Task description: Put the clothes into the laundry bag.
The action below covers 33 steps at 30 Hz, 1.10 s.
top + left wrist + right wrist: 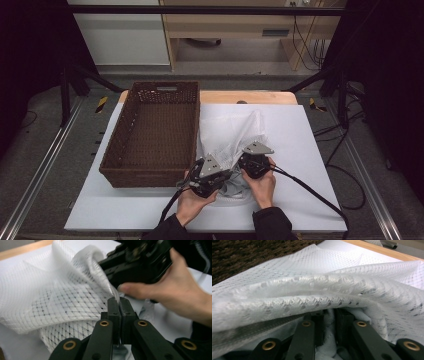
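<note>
The white mesh bag [234,137] lies crumpled on the white table cover [295,150], just to the right of the brown wicker basket [152,132], and its near end is bunched up between my two hands. My left gripper [216,176] has its jaws pressed together on a thin edge of the mesh — in the left gripper view that edge [113,293] runs straight into the seam between the pads, with the rest of the bag [50,297] heaped to the left of them. My right gripper [252,164] sits just beside the left one, nosed into the folds. In the right gripper view its jaws [329,326] stand a narrow gap apart with a fold of mesh [327,340] between them and more fabric draped over the tips; I cannot tell whether the pads actually press on it.

Both my forearms come in from the near edge, hands close together and angled toward each other over the bag. My right hand [175,287] wraps its gripper's body from the side, thumb forward.
</note>
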Available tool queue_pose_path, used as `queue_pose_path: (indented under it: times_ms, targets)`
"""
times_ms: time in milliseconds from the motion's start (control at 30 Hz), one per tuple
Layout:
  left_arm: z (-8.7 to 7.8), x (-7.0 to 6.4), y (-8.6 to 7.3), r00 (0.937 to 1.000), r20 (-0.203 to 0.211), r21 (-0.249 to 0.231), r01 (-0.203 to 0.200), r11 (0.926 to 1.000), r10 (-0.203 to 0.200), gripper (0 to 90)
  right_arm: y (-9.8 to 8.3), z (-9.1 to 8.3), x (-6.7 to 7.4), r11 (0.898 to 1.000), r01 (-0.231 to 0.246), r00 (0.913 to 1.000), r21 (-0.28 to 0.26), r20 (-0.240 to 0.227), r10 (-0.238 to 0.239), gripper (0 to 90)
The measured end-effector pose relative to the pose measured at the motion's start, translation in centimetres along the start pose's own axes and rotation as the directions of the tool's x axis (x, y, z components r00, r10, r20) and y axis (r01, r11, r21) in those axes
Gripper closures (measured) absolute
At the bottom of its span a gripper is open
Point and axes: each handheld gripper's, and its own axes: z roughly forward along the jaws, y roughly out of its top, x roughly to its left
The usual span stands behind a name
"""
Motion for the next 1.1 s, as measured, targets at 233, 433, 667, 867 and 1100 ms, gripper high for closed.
queue_pose_path:
  times_ms: [233,433,667,867,1100]
  targets:
    - [1.5,0.5,-1.0,0.9993,-0.035,0.053,0.011,0.9985,-0.009,88.8,0.7,-3.1,-0.6,0.999,0.025,0.9935,0.032,-0.112,-0.022,56.8]
    - [2.1,0.8,-1.3,0.9985,-0.052,0.069,0.023,0.9973,-0.019,88.8,0.2,-7.9,-0.8,0.998,0.055,0.9809,-0.013,-0.186,-0.057,34.3]
    - [1.2,0.6,-0.6,0.9985,-0.052,0.033,0.019,0.9993,-0.017,88.7,-1.9,-5.4,1.1,0.991,0.113,0.9739,0.066,-0.205,-0.097,40.5]
    - [0.1,0.1,0.3,0.9995,-0.030,-0.020,0.009,0.9998,-0.010,88.8,-2.4,-3.5,1.7,0.995,0.088,0.9760,0.049,-0.204,-0.076,68.5]
    - [-0.5,-0.3,0.6,1.0000,0.008,-0.041,0.001,0.9992,-0.001,88.9,-0.5,-2.1,1.5,0.999,0.037,0.9954,0.005,-0.088,-0.037,75.1]
